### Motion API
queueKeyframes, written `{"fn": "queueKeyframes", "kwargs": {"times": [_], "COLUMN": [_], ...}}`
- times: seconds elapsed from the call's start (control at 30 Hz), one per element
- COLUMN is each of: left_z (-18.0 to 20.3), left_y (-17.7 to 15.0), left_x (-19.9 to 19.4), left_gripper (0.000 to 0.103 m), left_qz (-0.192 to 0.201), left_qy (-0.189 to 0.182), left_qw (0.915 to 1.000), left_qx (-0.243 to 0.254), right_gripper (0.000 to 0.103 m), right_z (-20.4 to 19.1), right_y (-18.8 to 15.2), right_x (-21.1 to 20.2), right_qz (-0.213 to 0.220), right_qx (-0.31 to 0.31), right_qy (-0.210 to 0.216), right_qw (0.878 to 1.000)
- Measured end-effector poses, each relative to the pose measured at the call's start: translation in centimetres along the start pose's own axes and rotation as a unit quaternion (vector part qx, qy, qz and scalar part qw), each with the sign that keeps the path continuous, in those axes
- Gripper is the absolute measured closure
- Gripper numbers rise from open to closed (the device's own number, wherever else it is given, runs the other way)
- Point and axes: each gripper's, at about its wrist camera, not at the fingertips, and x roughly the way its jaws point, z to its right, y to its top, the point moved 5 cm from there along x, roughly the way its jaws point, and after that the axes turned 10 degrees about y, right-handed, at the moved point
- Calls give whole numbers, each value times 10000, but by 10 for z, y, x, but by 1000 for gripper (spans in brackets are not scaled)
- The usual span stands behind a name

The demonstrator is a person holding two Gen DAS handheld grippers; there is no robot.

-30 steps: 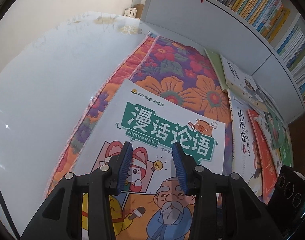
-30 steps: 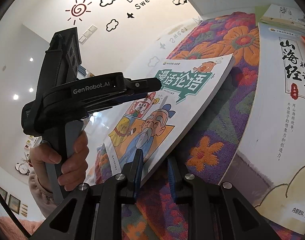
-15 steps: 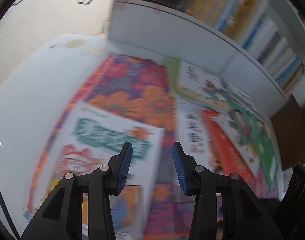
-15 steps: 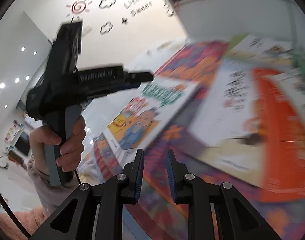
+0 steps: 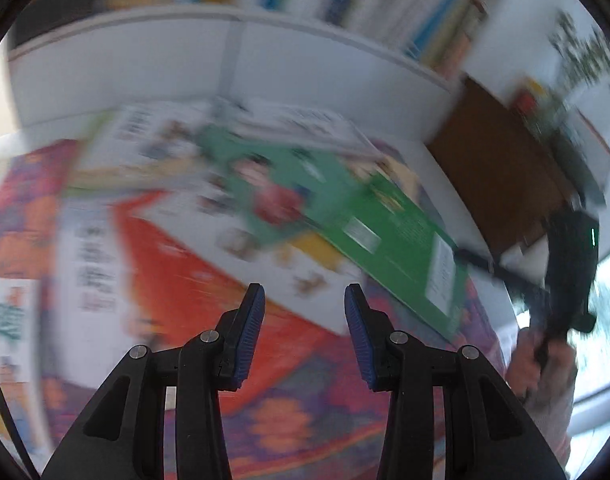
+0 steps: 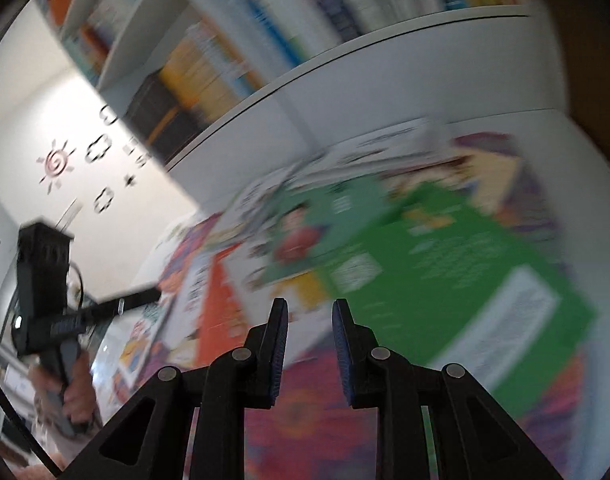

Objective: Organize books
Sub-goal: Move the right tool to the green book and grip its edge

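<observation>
Motion blurs both views. Several books lie overlapped on a floral cloth (image 5: 297, 420). On top is a green book (image 5: 357, 224) (image 6: 445, 276), beside it an orange-red book (image 5: 173, 280) (image 6: 221, 312) and a white book with black lettering (image 5: 93, 264). My left gripper (image 5: 304, 296) hovers open over the orange-red and white covers, with nothing between its blue pads. My right gripper (image 6: 309, 308) hangs over the near edge of the green book, jaws slightly apart and empty. A hand (image 5: 545, 360) holds the right gripper's handle at the right edge of the left wrist view.
A white bookcase (image 5: 241, 60) (image 6: 345, 92) full of upright books runs behind the cloth. A brown cabinet (image 5: 501, 168) stands at the right end. The white cartoon book (image 6: 141, 340) lies at the left by the left gripper's hand (image 6: 77, 392).
Both grippers have swung right, away from the white cartoon book and over the orange-red and green books. That book, tilted up beside the right gripper earlier, now lies flat.
</observation>
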Motion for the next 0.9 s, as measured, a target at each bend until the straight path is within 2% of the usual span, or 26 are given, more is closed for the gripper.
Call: {"fn": "queueKeyframes", "kwargs": {"times": [0.1, 0.2, 0.37, 0.47, 0.57, 0.67, 0.73, 0.8, 0.9], "left_z": [43, 72, 98, 99, 93, 82, 80, 81, 85], "left_y": [-17, -33, -41, -40, -36, -32, -31, -28, -25], "left_x": [35, 68, 90, 95, 95, 95, 96, 97, 101], "left_gripper": [64, 64, 64, 64, 64, 63, 62, 62, 61], "left_qz": [-369, -715, -705, -661, -712, -766, -795, -774, -693], "left_qy": [-217, -426, -610, -605, -710, -889, -987, -975, -955], "left_qw": [9986, 9954, 9941, 9945, 9938, 9927, 9917, 9919, 9923], "left_qx": [323, 482, 552, 540, 473, 295, 231, 261, 373], "right_gripper": [77, 74, 74, 69, 60, 46, 26, 25, 23], "right_z": [39, 74, 113, 125, 129, 133, 130, 126, 118], "right_y": [16, 30, 46, 53, 60, 59, 59, 60, 54], "right_x": [-16, -16, 2, 17, 35, 49, 51, 54, 59], "right_qz": [221, 262, 154, -8, -258, -444, -492, -560, -916], "right_qx": [254, 511, 797, 856, 650, 643, 603, 583, 310], "right_qy": [-248, -432, -741, -891, -1231, -1202, -1018, -1019, -1077], "right_qw": [9991, 9974, 9939, 9923, 9899, 9897, 9918, 9915, 9895]}}
